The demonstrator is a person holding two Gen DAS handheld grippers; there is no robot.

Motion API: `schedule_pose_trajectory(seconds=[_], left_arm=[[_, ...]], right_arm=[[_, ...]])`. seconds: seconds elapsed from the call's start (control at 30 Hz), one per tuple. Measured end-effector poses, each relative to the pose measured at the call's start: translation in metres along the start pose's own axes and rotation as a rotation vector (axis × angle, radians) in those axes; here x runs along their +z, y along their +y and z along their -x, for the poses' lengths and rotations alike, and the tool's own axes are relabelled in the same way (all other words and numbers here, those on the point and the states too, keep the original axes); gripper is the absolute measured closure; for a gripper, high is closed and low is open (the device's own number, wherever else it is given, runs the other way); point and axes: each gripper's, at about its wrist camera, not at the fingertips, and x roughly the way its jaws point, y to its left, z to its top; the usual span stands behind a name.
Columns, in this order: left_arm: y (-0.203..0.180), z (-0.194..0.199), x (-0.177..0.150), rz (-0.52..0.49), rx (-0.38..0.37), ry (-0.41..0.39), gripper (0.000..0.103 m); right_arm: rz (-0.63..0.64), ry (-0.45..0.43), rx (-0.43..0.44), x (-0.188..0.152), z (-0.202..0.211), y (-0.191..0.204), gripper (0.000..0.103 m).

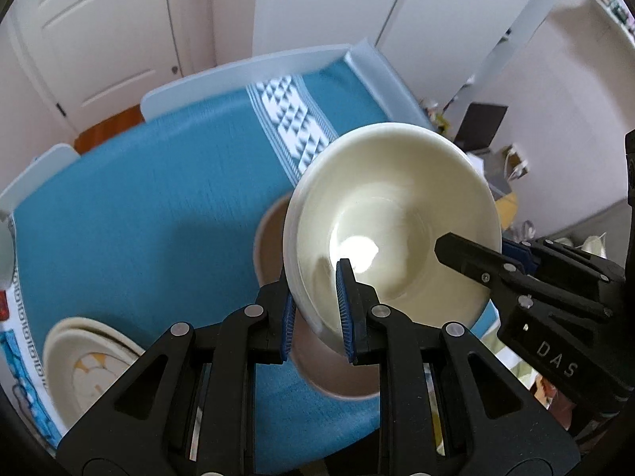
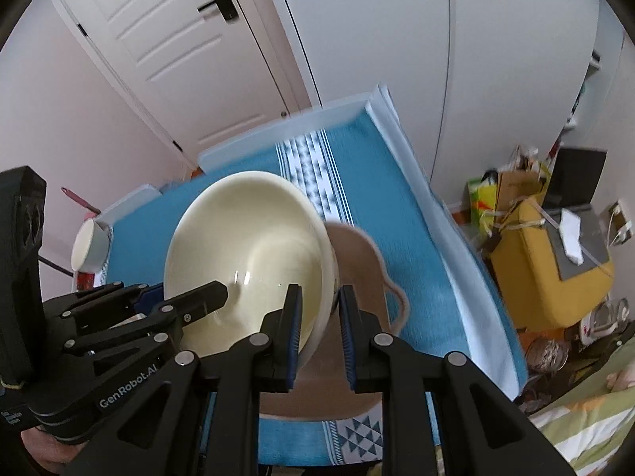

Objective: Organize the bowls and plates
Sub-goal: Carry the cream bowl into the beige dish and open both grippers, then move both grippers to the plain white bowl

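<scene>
White panelled doors and pale walls are seen behind a table (image 1: 131,214) spread with a teal cloth crossed by a white patterned band. Above that cloth a cream bowl (image 1: 391,214) is carried by both grippers at once: the left gripper (image 1: 315,309) is pinched on the wall at one side of the rim, one blue pad inside and one outside, and the right gripper (image 2: 319,331) is pinched the same way on the opposite side. The bowl is held tilted, clear of the cloth, and directly over a wide brownish dish (image 2: 359,261) that lies on the table beneath it. A stack of cream plates (image 1: 89,361) with a yellow motif is seen near the table's edge in the left wrist view, and a small white cup (image 2: 89,246) at the far corner in the right wrist view.

The step in hand is judged to be the setting of the bowl into the brownish dish. It would be done well if both wrists were levelled together so that the foot meets the dish flat, and if the descent were kept slow. Both pinches should be kept until the weight is felt to be taken, then released together, since a one-sided release could tip the bowl off centre
</scene>
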Motion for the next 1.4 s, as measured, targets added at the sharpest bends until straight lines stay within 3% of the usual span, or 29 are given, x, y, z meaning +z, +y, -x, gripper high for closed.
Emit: schedule_pose_trajectory(seconds=[0.47, 0.87, 1.07, 1.4], left_arm=[[-0.014, -0.038, -0.009, -0.060, 0.088, 0.090, 0.086], [-0.018, -0.037, -0.010, -0.095, 0.116, 0.087, 0.086], [-0.017, -0.029, -0.009, -0.094, 0.127, 0.071, 0.086], [-0.018, -0.004, -0.007, -0.098, 0.152, 0.016, 0.086]], right_arm=[[0.057, 0.059, -0.036, -0.011, -0.028, -0.012, 0.086], [0.059, 0.063, -0.036, -0.018, -0.033, -0.014, 0.086], [0.086, 0.040, -0.073, -0.017, -0.027, -0.010, 0.086], [0.075, -0.036, -0.051, -0.014, -0.003, -0.008, 0.086]])
